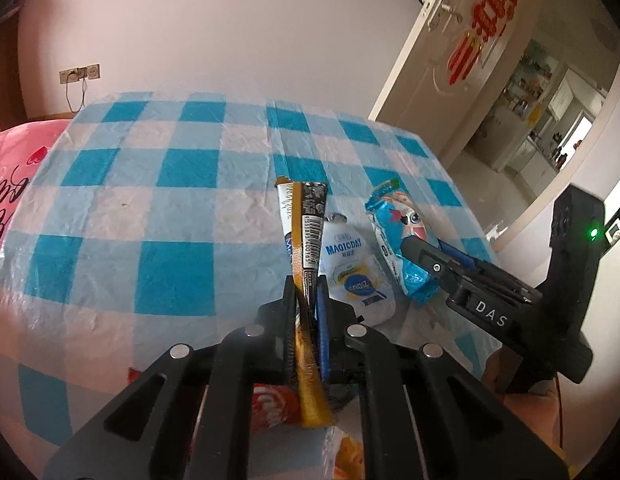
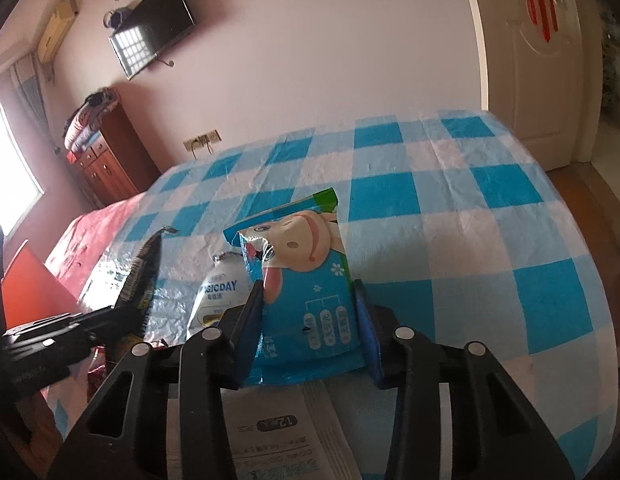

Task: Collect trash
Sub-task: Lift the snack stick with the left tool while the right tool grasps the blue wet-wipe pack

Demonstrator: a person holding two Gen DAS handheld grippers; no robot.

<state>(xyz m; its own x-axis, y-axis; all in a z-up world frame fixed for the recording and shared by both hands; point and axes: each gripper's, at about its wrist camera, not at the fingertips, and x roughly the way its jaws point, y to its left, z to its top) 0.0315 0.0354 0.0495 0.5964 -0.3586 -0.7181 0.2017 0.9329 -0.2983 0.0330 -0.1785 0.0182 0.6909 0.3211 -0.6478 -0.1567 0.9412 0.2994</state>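
checked cloth (image 1: 181, 208) spreads ahead of both grippers | right gripper (image 2: 307, 320) clamps blue cartoon wrapper (image 2: 310, 280) | white MAGICDAY pouch (image 1: 356, 264) lies between them | left gripper (image 1: 305, 320) pinches thin gold-black stick wrapper (image 1: 303, 232)

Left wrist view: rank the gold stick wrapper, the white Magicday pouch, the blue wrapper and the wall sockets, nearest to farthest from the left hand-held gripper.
1. Gold stick wrapper, clamped in the left hand-held gripper.
2. White Magicday pouch, just right.
3. Blue wrapper, farther right, in the right hand-held gripper.
4. Wall sockets, far left wall.
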